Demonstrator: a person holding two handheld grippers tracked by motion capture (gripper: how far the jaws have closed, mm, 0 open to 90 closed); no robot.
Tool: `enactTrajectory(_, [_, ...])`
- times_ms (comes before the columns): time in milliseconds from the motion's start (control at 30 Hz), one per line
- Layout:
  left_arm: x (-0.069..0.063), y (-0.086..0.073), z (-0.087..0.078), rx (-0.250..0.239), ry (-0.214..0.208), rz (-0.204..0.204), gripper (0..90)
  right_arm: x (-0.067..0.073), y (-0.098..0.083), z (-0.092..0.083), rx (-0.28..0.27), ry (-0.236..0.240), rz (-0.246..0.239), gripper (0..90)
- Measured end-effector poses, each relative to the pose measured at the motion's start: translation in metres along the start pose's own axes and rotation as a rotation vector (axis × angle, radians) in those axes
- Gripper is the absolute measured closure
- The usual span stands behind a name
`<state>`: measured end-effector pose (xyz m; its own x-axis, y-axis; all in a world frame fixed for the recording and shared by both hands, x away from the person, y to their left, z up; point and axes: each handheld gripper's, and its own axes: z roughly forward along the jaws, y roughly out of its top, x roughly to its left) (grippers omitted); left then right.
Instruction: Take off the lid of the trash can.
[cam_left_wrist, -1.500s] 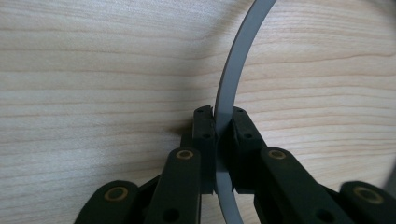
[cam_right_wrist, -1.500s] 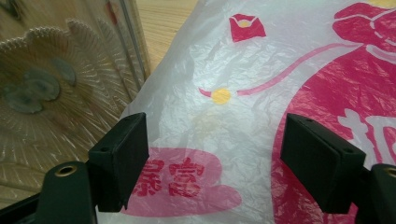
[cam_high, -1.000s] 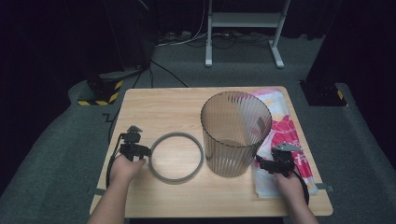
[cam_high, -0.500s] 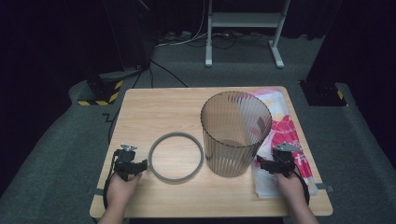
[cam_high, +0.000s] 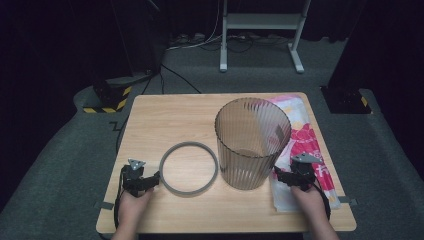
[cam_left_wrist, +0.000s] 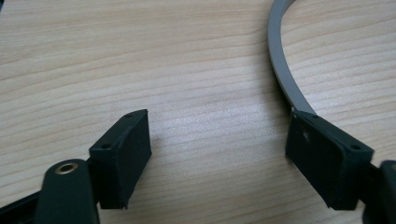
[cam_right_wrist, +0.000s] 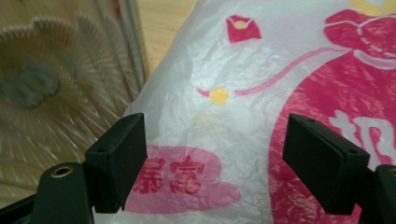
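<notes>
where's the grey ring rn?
In the high view the grey ring lies flat on the table, front left, just left of the ribbed bin. The open left gripper sits at its left edge.

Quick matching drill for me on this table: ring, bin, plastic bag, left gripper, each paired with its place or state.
1. grey ring
2. ribbed bin
3. plastic bag
4. left gripper

a. upright, mid-table
b. printed pink, lying by the table's right edge
c. jaws open, nothing between them
d. flat on the wood, left of the bin

Pairs: 1-d, 2-a, 3-b, 4-c
</notes>
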<state>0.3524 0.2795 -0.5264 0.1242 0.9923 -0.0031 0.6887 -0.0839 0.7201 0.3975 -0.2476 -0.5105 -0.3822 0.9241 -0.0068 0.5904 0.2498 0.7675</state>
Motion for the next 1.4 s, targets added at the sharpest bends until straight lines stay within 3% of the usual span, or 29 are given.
enactTrajectory(133, [-0.002,-0.002,0.001,-0.019,0.008,-0.001,15.7,0.002,-0.002,-0.003,0.019,-0.016,-0.015,20.2])
enactTrajectory(300, [-0.002,-0.002,0.001,-0.017,0.007,-0.001,15.7,-0.005,-0.004,-0.008,0.058,-0.025,0.023,19.6])
enactTrajectory(467, [-0.002,-0.003,0.000,-0.016,0.000,0.007,15.6,-0.010,-0.011,-0.003,0.132,-0.033,0.043,19.3])
enactTrajectory(533, [-0.002,-0.003,0.000,-0.017,-0.001,0.011,15.8,-0.010,-0.012,-0.004,0.129,-0.039,0.049,19.3])
enactTrajectory(933, [-0.003,-0.005,-0.001,-0.021,-0.010,0.013,17.6,0.017,-0.022,-0.019,0.129,-0.011,0.018,25.0])
enactTrajectory(1033, [-0.003,-0.005,-0.002,-0.021,-0.008,0.013,17.7,0.009,-0.015,-0.028,0.073,-0.025,0.023,27.8])
enactTrajectory(1167, [-0.004,-0.006,-0.003,-0.022,-0.004,0.012,17.8,-0.009,-0.002,-0.035,0.045,-0.064,0.031,27.8])
enactTrajectory(1300, [-0.004,-0.006,-0.003,-0.020,-0.004,0.013,17.8,-0.032,0.007,-0.031,0.049,-0.103,0.026,24.8])
enactTrajectory(1400, [-0.003,-0.006,-0.003,-0.021,-0.004,0.013,17.9,-0.054,0.012,-0.020,0.072,-0.117,0.056,24.4])
